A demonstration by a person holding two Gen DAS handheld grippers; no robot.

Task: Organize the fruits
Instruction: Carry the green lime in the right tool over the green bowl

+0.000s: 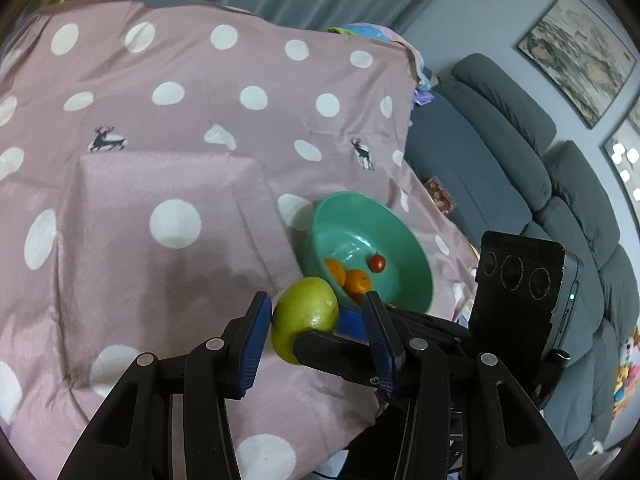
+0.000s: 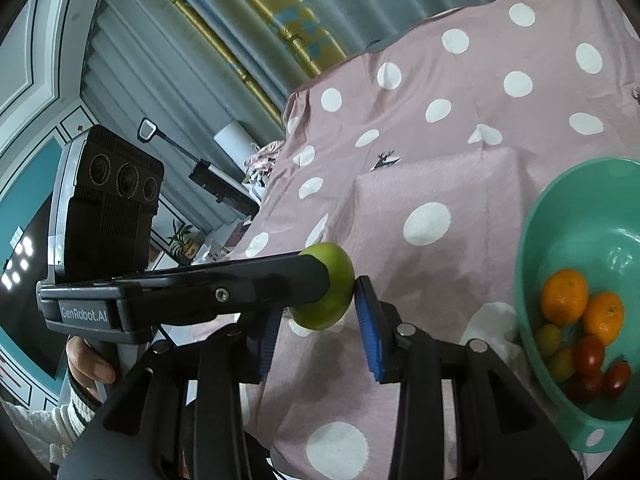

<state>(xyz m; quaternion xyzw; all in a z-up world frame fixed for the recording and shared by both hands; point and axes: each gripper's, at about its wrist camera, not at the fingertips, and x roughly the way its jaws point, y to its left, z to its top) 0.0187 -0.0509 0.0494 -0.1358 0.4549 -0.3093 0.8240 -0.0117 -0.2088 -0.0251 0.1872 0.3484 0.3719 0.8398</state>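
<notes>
both grippers (image 1: 316, 332) (image 2: 320, 320) crossed, parted

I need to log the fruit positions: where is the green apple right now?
The green apple sits between the fingers of both hand-held grippers, above the pink dotted cloth, just left of the teal bowl in the left wrist view.

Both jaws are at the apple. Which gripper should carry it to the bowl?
Right, probably. The bowl sits just beside the right gripper, whose pad touches the apple; the left gripper would have to cross over it.

glossy plastic bowl (image 2: 532, 264); matt cloth cover (image 1: 160, 184); smooth apple (image 1: 304, 312).
</notes>
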